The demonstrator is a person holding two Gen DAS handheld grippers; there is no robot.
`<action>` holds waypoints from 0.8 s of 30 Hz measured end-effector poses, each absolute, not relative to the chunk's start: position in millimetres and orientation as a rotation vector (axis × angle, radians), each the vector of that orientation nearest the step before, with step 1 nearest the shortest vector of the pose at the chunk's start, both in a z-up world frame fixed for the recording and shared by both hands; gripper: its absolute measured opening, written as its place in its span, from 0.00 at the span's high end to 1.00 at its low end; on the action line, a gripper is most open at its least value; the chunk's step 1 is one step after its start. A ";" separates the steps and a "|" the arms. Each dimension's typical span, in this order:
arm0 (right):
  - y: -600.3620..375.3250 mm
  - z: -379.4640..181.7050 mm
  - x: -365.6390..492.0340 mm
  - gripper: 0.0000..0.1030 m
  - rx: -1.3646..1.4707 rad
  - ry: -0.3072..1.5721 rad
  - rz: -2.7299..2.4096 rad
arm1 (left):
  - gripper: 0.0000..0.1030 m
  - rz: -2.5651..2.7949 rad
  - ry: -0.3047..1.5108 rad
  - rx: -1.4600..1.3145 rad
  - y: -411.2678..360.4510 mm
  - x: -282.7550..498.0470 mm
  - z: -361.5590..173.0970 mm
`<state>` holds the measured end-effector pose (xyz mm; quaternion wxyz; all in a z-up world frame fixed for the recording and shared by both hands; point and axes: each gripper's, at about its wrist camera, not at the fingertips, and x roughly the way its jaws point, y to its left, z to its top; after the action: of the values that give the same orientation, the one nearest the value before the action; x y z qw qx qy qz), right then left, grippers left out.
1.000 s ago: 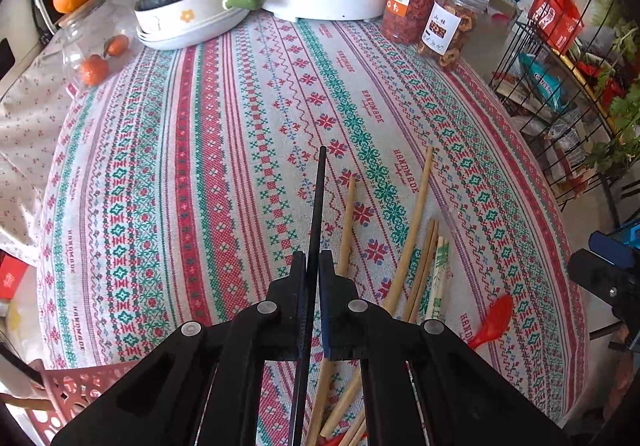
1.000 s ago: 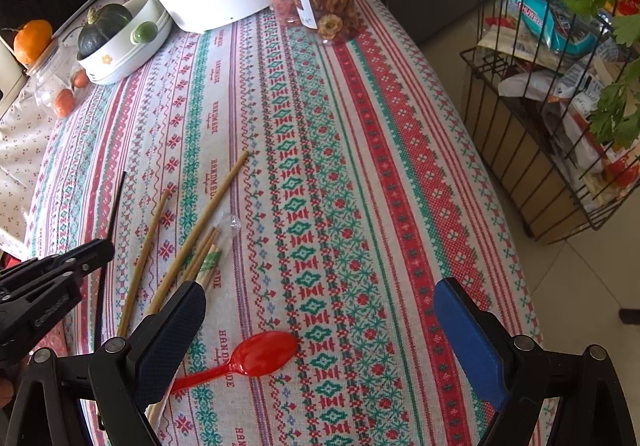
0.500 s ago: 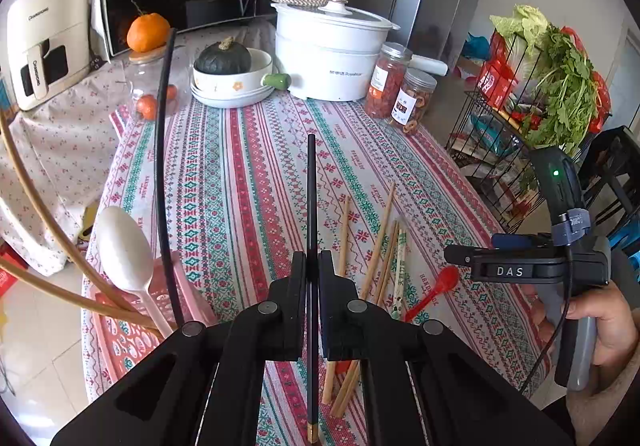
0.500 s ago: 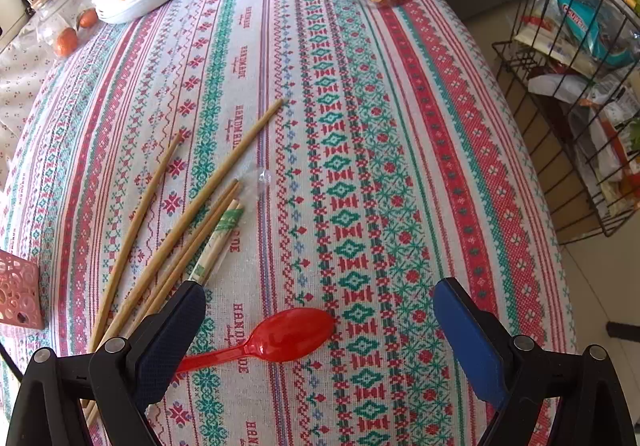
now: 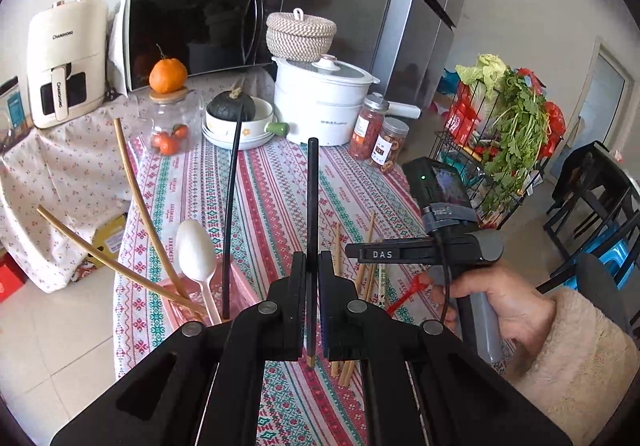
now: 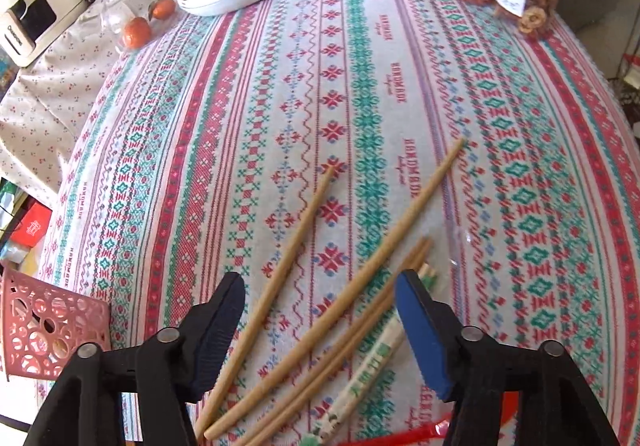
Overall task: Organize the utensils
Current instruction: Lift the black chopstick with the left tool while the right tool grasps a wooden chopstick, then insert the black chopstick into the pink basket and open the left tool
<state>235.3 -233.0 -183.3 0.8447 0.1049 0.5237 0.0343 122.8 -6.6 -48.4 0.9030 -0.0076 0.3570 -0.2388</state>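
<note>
Partly done, by the look of it: pink holder (image 5: 240, 286) at the bench's near left corner already carries a white spoon (image 5: 196, 250), one black chopstick and two bamboo sticks. Left gripper (image 5: 311, 302): fingers pinched tight on a second black chopstick (image 5: 312, 206), held upright beside the holder, not yet in. Left to sort: loose bamboo chopsticks (image 6: 320, 310), a wrapped pair and a red spoon (image 6: 404, 436) near the bench's front edge. Right gripper (image 6: 320, 326): fingers wide apart, straddling the chopsticks, gripping nothing.
</note>
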 end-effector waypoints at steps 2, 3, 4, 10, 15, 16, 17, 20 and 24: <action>-224.5 -190.2 244.2 0.50 0.207 1.110 0.074 | 0.95 -0.494 0.731 -0.023 0.6 121.1 -45.7; -221.7 -193.1 248.1 0.51 0.206 1.112 0.072 | 0.95 -0.496 0.731 -0.025 5.4 119.8 -44.0; -218.9 -196.0 251.3 0.51 0.203 1.114 0.065 | 0.95 -0.497 0.736 -0.026 8.3 119.6 -43.9; -197.2 -207.0 260.8 0.66 0.061 1.128 -0.002 | 0.95 -0.491 0.769 -0.061 16.6 128.6 -50.4; -195.4 -206.8 257.9 0.89 0.054 1.115 0.025 | 0.95 -0.482 0.761 -0.067 18.6 130.1 -49.7; -198.7 -206.0 256.3 0.91 0.083 1.114 0.038 | 0.95 -0.481 0.761 -0.070 18.7 130.1 -49.5; -202.4 -203.9 253.2 0.93 0.108 1.109 0.053 | 0.95 -0.481 0.760 -0.073 18.7 129.9 -49.1; -204.4 -186.4 244.0 0.94 0.115 1.045 0.097 | 0.95 -0.486 0.751 -0.082 19.1 127.6 -46.5; -207.6 -152.5 221.3 0.94 0.128 0.936 0.144 | 0.95 -0.493 0.722 -0.088 17.6 121.9 -38.5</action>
<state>221.3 -207.6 -152.5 0.8881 0.0615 0.4502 0.0691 121.9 17.6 -38.5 0.9049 -0.0428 0.3496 -0.2388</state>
